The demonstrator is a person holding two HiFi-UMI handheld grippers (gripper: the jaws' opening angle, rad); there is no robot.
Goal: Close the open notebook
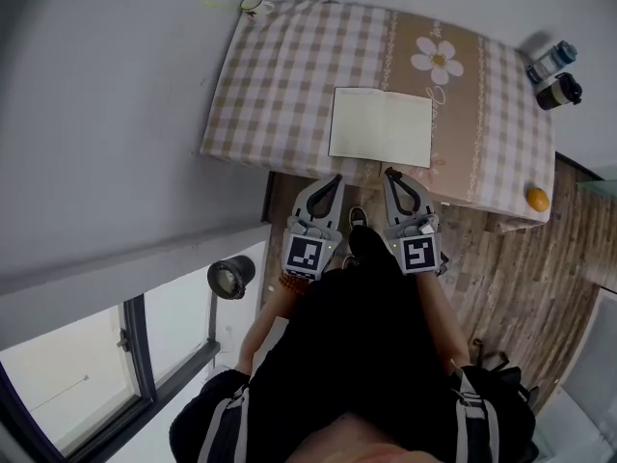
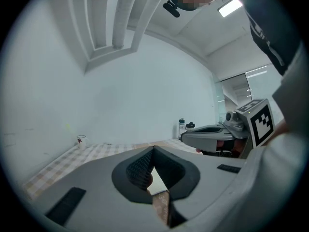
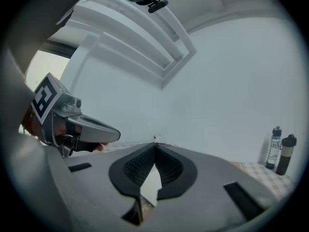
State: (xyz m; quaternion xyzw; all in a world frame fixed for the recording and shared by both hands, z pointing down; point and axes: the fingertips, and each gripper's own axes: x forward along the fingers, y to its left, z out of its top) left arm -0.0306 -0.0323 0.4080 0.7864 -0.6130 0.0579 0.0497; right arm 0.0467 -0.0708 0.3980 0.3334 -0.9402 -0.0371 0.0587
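Observation:
The open notebook (image 1: pixel 381 126) lies flat on the checked tablecloth (image 1: pixel 280 75), its pale pages facing up. Both grippers hover side by side just short of the table's near edge, pointing at the notebook. My left gripper (image 1: pixel 335 178) is shut and empty, its tips near the notebook's near left part. My right gripper (image 1: pixel 389 173) is shut and empty too, near the notebook's near right part. In the left gripper view the jaws (image 2: pixel 153 149) meet at their tips. The right gripper view shows its jaws (image 3: pixel 155 146) closed the same way.
A small mug (image 1: pixel 253 6) stands at the table's far left corner. Two bottles (image 1: pixel 555 73) stand at the far right, and an orange fruit (image 1: pixel 537 199) lies at the near right corner. A wall runs along the left, with a window (image 1: pixel 87 374) behind.

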